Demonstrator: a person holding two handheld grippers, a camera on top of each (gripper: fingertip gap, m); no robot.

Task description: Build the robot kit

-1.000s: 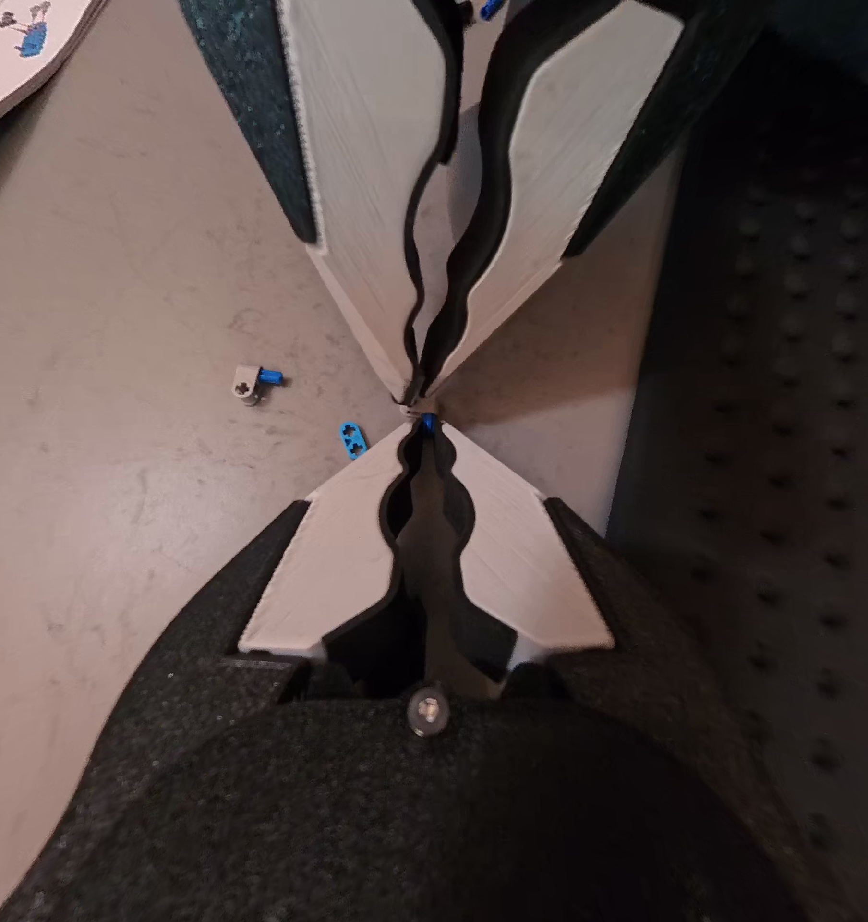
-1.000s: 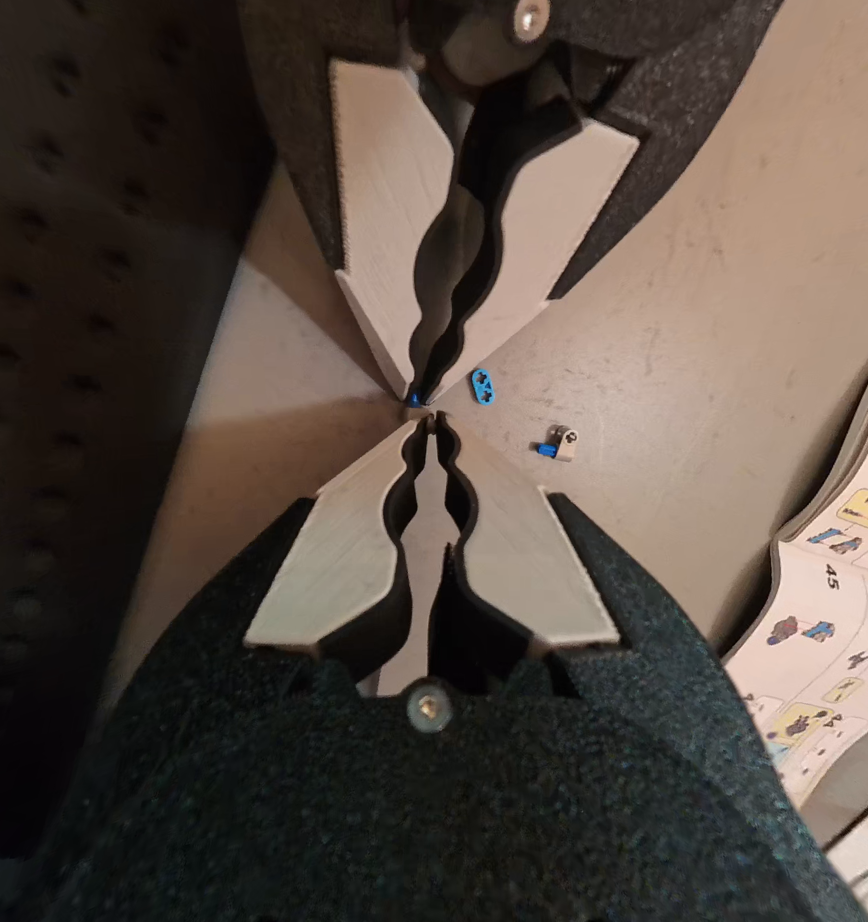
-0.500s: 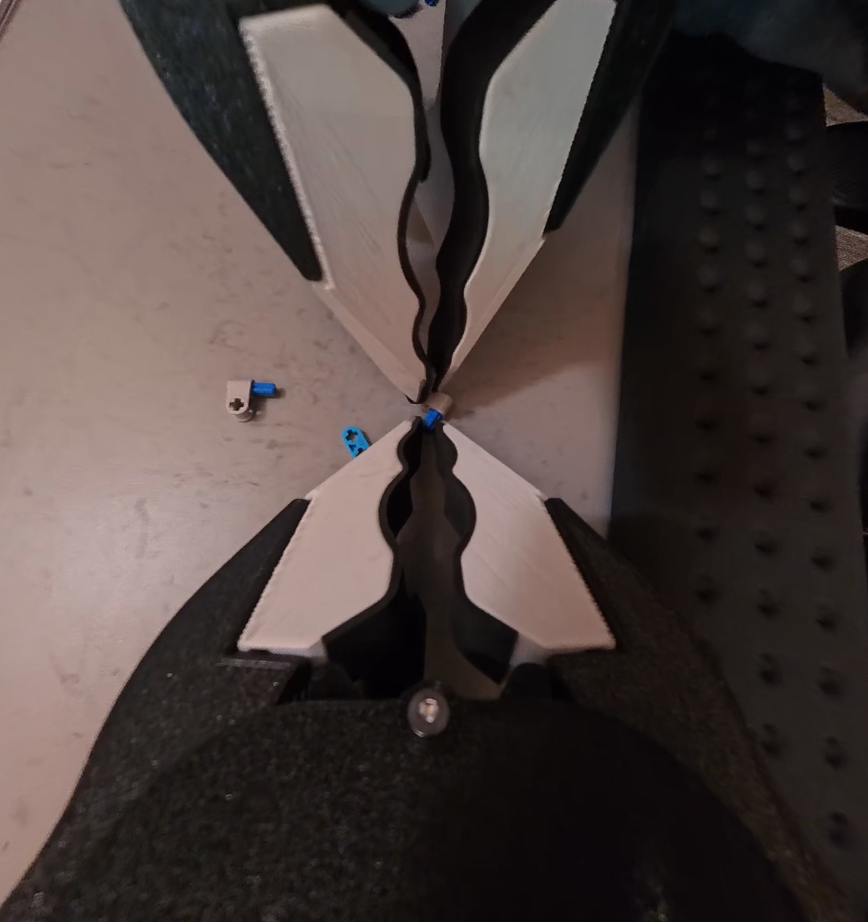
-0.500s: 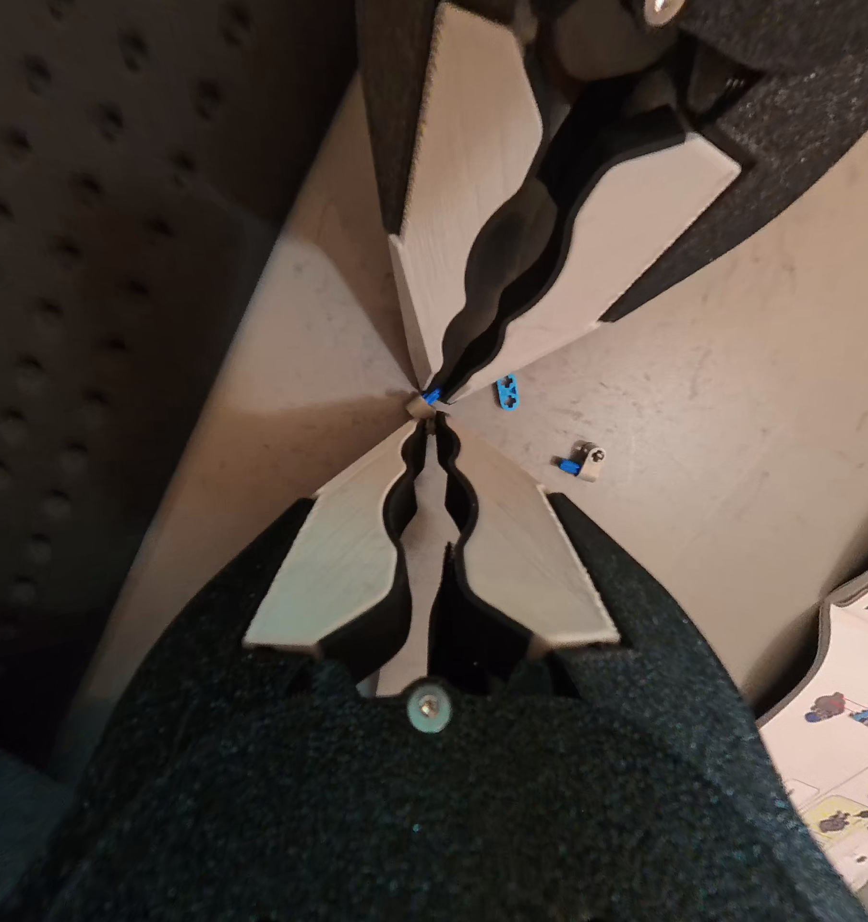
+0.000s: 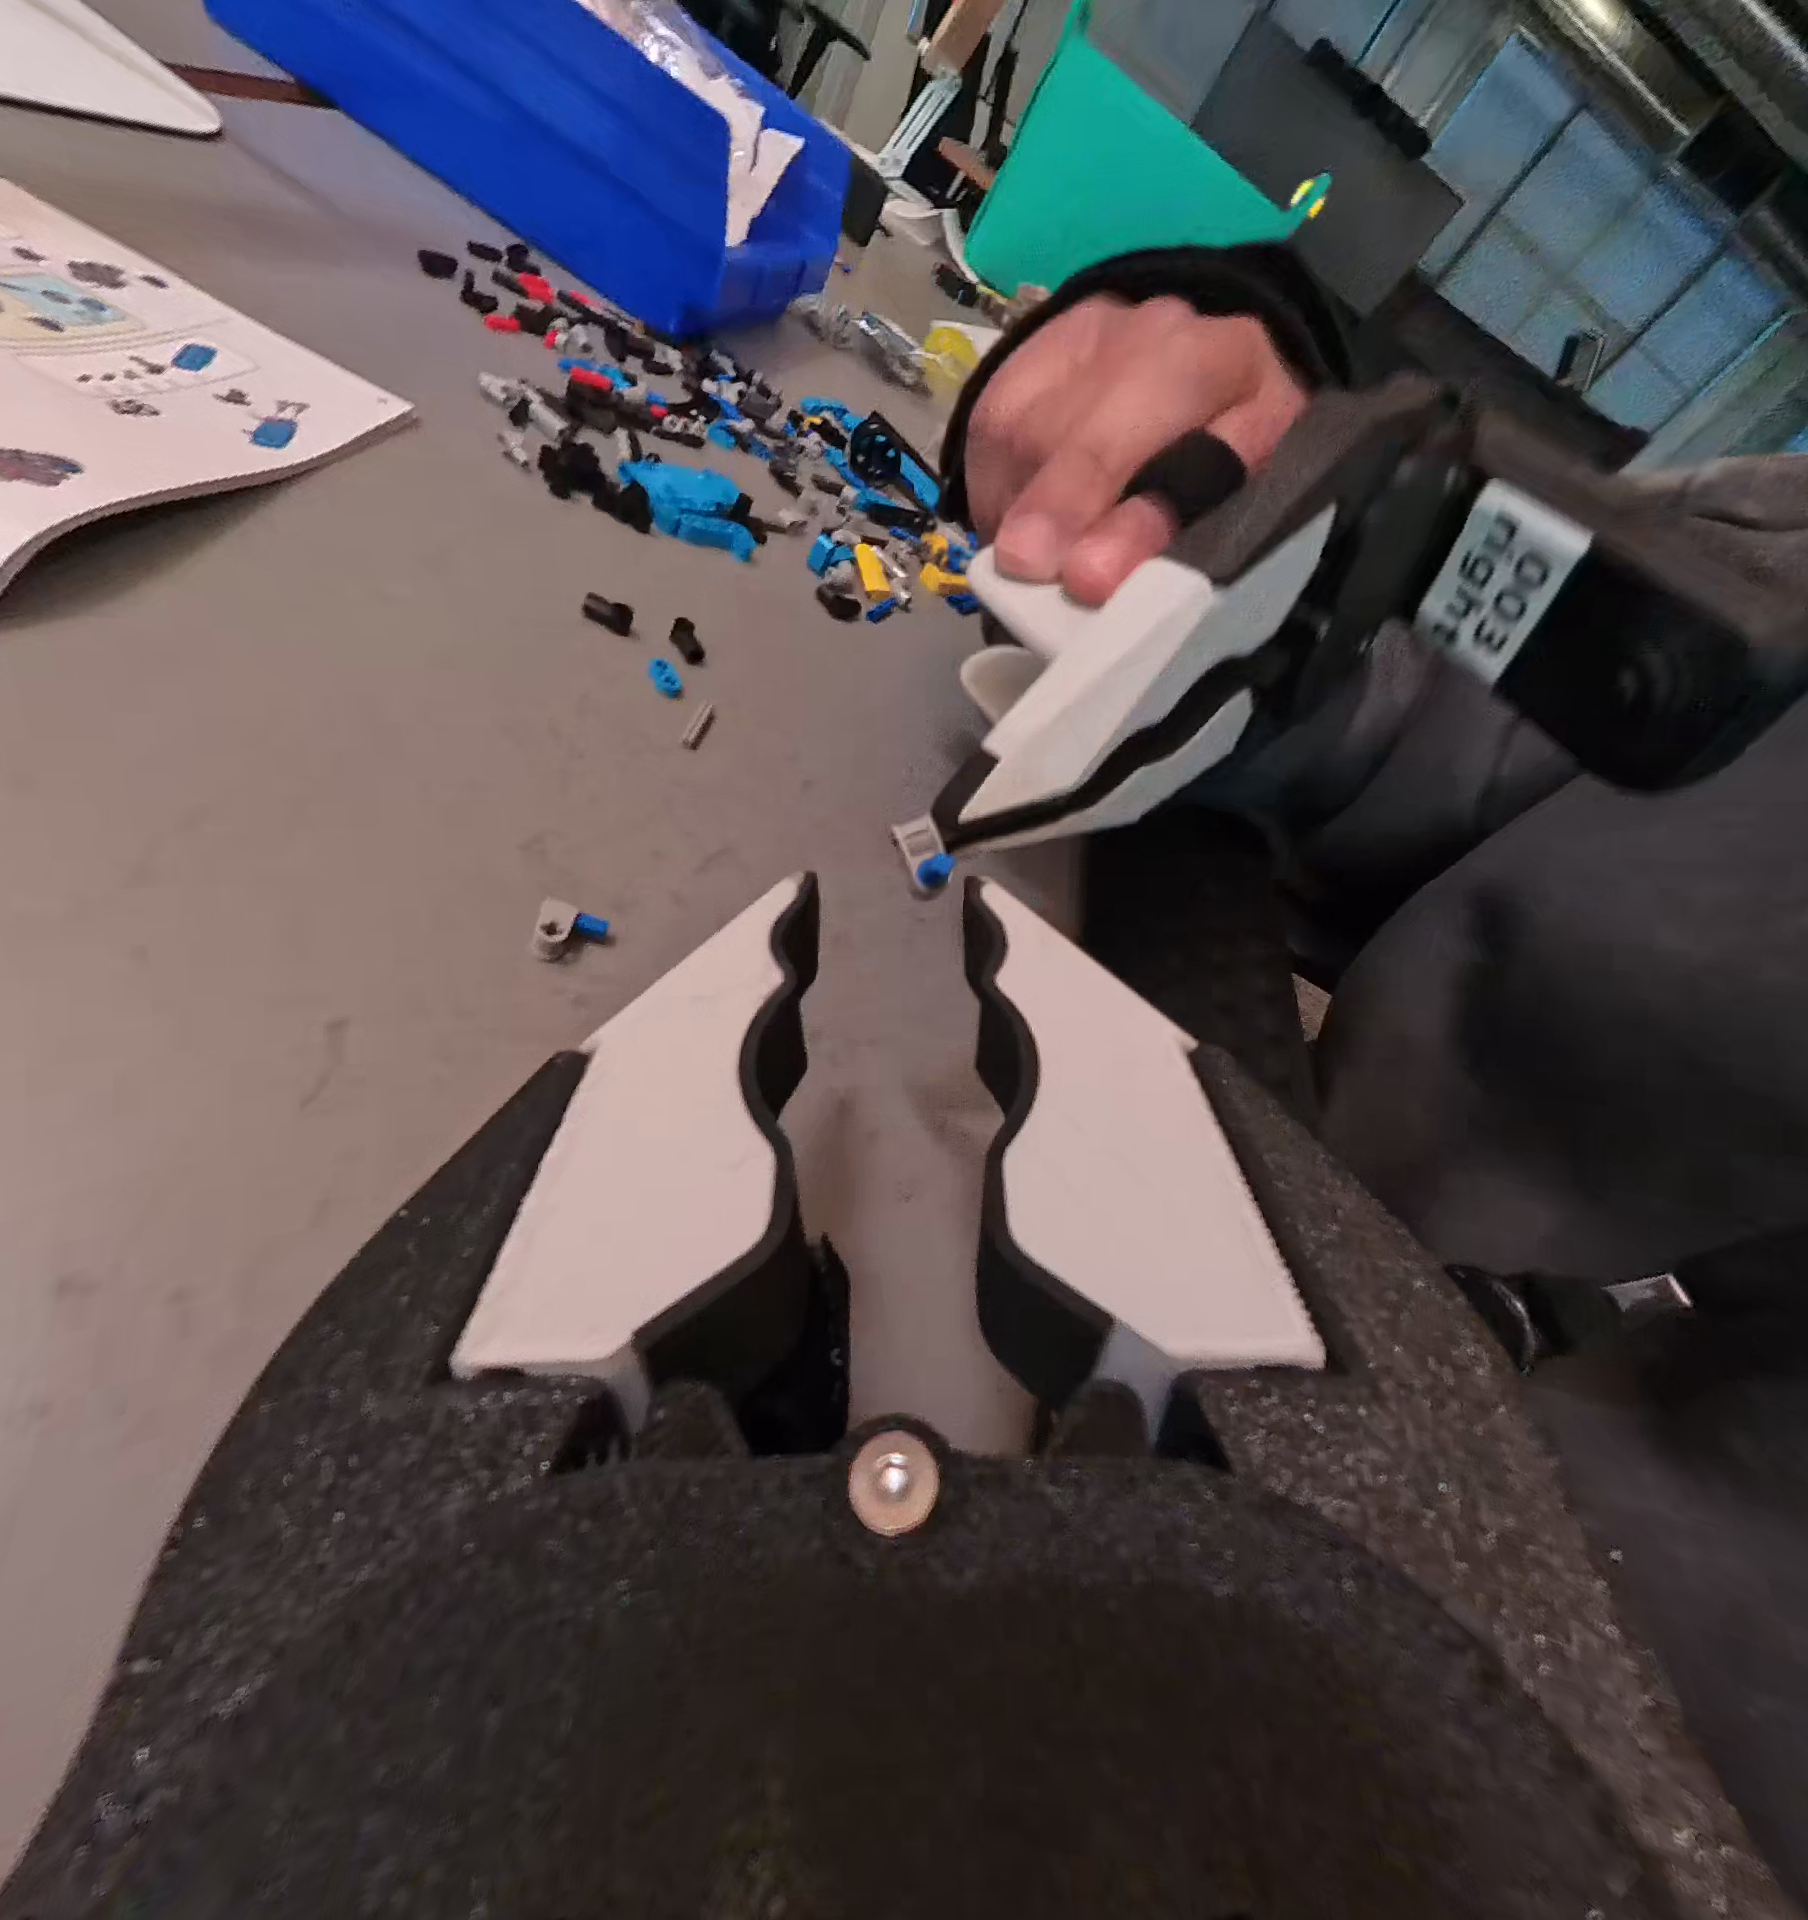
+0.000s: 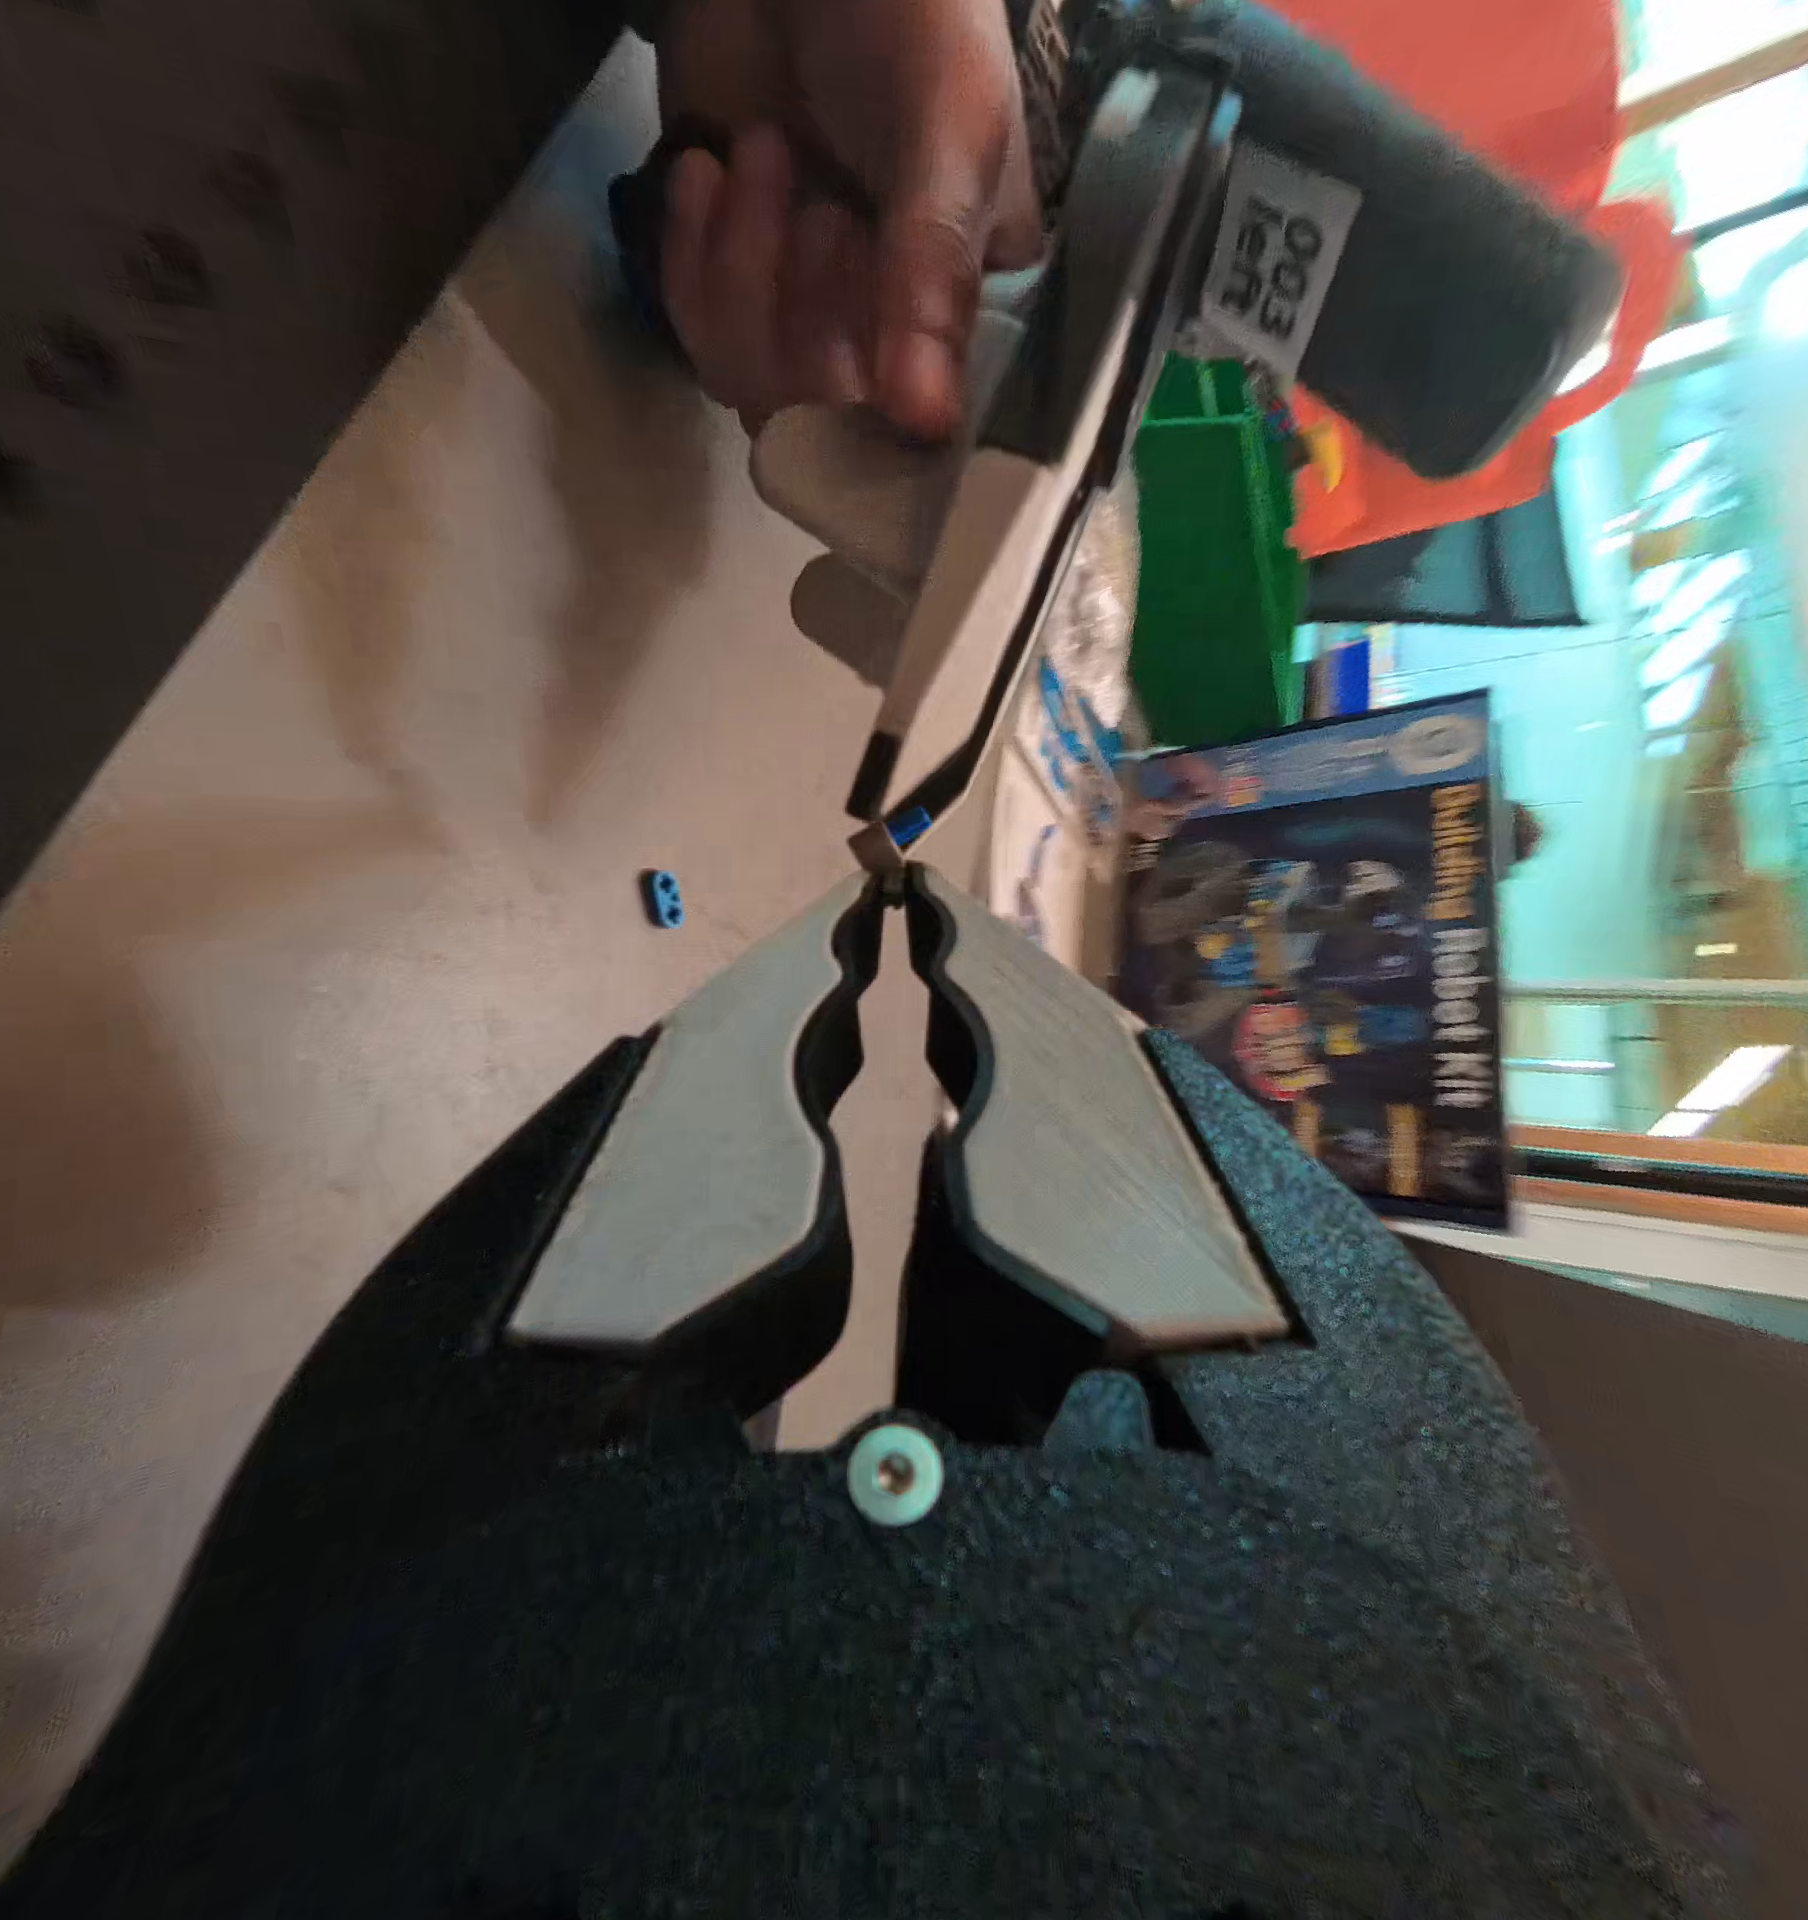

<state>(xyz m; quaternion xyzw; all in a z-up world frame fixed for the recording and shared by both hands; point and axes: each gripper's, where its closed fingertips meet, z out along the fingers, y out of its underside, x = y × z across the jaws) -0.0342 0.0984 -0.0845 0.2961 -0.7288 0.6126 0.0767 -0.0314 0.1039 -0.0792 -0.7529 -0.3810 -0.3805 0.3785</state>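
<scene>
My left gripper [image 5: 889,891] is open and empty, its tips just below and apart from a small grey connector with a blue pin [image 5: 922,847]. My right gripper [image 6: 889,883] is shut on that connector [image 6: 882,844] and holds it above the grey table [image 5: 256,831]. In the left wrist view the right gripper [image 5: 947,823] comes in from the right, held by a hand [image 5: 1097,436]. In the right wrist view the left gripper [image 6: 892,795] shows side-on just beyond the connector. A second grey connector with a blue pin [image 5: 565,928] lies on the table to the left.
A small blue two-hole piece [image 5: 664,675] [image 6: 662,899], two black pieces [image 5: 609,613] and a grey axle [image 5: 699,724] lie farther off. Beyond are a pile of loose pieces [image 5: 713,447], a blue bin [image 5: 567,135], an instruction booklet [image 5: 100,364] and a kit box [image 6: 1315,956]. Only a small space, under 4 cm, lies between the two pairs of fingers.
The grippers were tip to tip, both shut on the connector and pin. Now my left gripper has opened and drawn back; the right keeps the joined piece. Both views have tilted up.
</scene>
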